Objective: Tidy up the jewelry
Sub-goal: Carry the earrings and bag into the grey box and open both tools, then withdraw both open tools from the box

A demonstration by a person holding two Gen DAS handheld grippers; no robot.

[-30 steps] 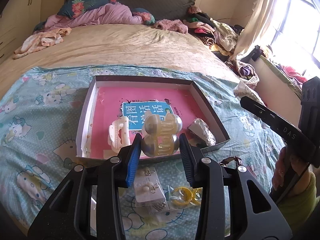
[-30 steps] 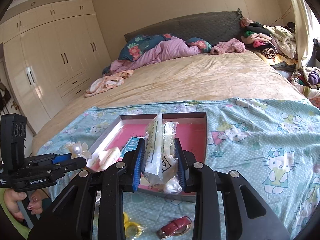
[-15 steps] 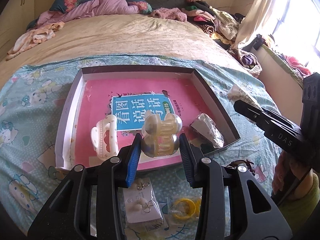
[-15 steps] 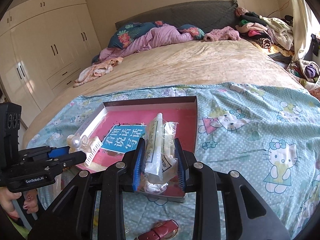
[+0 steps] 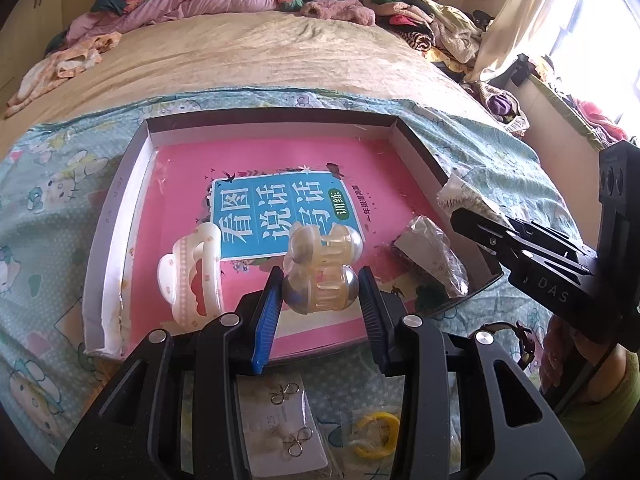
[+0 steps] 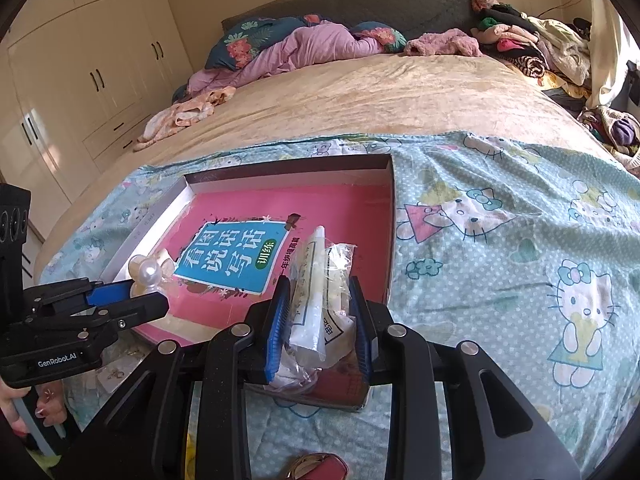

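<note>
A shallow box (image 5: 120, 216) with a pink book cover as its floor lies on the Hello Kitty sheet; it also shows in the right wrist view (image 6: 390, 216). My left gripper (image 5: 320, 292) is shut on a translucent pearl hair claw (image 5: 322, 268), held over the box's near edge. A white hair claw (image 5: 194, 276) and a clear packet (image 5: 434, 254) lie in the box. My right gripper (image 6: 320, 316) is shut on a clear plastic jewelry packet (image 6: 316, 304), above the box's near right corner.
On the sheet near me lie an earring card (image 5: 280, 424), a bagged yellow ring (image 5: 378, 434) and a red strap (image 6: 320, 468). Bedding and clothes are piled at the far end of the bed (image 6: 320, 44). Wardrobes (image 6: 80, 80) stand at left.
Both grippers have moved forward and lower over the box with their items still held. The box looks larger and closer in both views.
</note>
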